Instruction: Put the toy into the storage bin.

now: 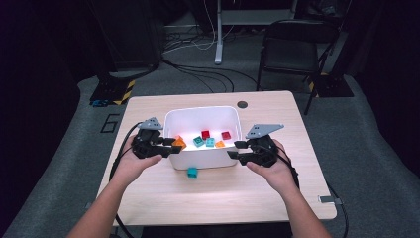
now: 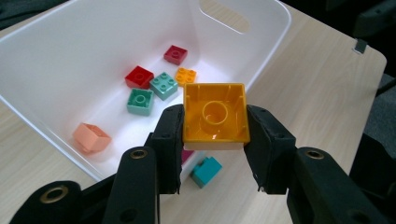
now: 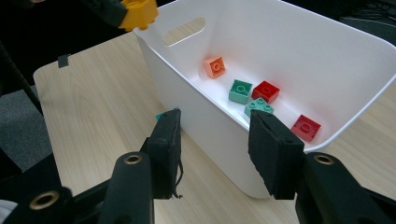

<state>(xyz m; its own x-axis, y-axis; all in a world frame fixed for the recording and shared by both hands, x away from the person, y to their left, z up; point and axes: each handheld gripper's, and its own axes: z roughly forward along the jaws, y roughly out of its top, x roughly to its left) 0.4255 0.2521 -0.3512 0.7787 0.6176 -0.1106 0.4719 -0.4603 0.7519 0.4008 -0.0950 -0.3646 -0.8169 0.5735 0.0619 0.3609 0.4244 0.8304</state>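
My left gripper [image 2: 215,128] is shut on a square orange brick [image 2: 215,116] whose hollow underside faces the camera. It holds the brick above the left front rim of the white bin [image 1: 202,115]; the same brick [image 1: 179,143] sits at the bin's left edge in the high view. Inside the bin lie several bricks: a red one [image 2: 139,76], a dark red one [image 2: 175,54], a teal one [image 2: 164,85], a green one [image 2: 140,101] and a salmon one [image 2: 91,137]. My right gripper [image 3: 215,135] stands open at the bin's right front corner, its jaws either side of the wall without pressing it.
A teal brick [image 1: 192,172] lies on the wooden table [image 1: 277,193] just in front of the bin. A folding chair [image 1: 292,49] and cables stand on the floor beyond the table's far edge. Bare table surface stretches along the near side.
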